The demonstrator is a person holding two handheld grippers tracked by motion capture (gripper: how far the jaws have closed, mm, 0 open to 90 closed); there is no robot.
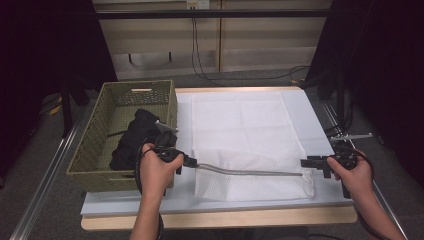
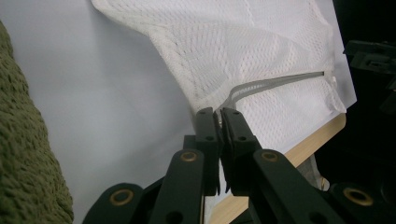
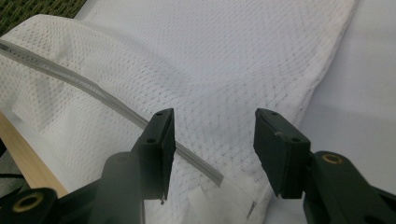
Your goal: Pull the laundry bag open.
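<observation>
The mesh bag (image 1: 247, 142) is pinched at its zipper end by the left gripper (image 2: 219, 114); the right gripper (image 3: 212, 140) is held open, jaws apart above the bag's other corner.

No legible text or labels.

Left gripper (image 1: 192, 162) points right across the table, jaws pinched together, hand wrapped round its body. Right gripper (image 1: 306, 163) points left toward it, jaws standing apart, nothing gripped.
</observation>
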